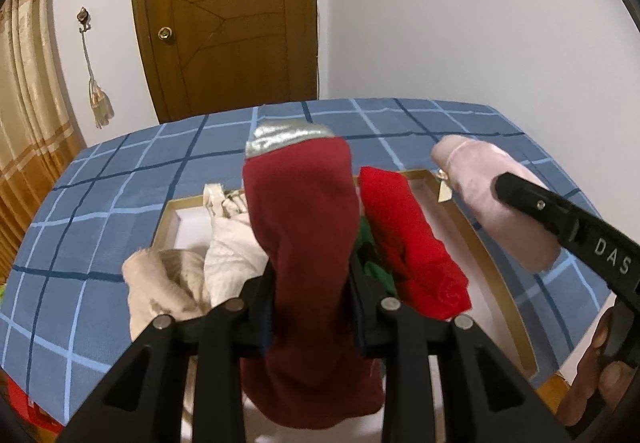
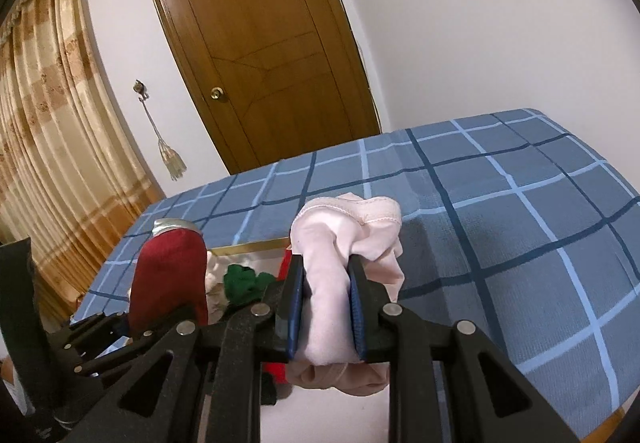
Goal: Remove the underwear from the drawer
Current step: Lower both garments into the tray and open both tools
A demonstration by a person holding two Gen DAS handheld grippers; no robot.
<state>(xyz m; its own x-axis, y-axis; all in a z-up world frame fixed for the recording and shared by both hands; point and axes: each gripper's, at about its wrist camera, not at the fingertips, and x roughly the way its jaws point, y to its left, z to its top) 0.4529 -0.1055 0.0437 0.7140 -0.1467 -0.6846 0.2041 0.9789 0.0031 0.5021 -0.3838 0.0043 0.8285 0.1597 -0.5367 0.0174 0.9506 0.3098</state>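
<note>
My left gripper (image 1: 312, 307) is shut on a rolled dark red underwear (image 1: 304, 227) with a silver waistband, held upright above the open drawer (image 1: 492, 255). It also shows in the right wrist view (image 2: 170, 275). My right gripper (image 2: 326, 307) is shut on a rolled pale pink underwear (image 2: 344, 243), held above the drawer's right side; it shows at the right of the left wrist view (image 1: 484, 195). In the drawer lie a bright red roll (image 1: 412, 239), a green piece (image 2: 240, 281) and cream pieces (image 1: 176, 283).
The drawer has a gold rim and white floor and sits against a bed with a blue checked sheet (image 2: 520, 227). Behind are a closed wooden door (image 2: 272, 43), a white wall and a beige curtain (image 2: 52, 123) with a tassel tie-back.
</note>
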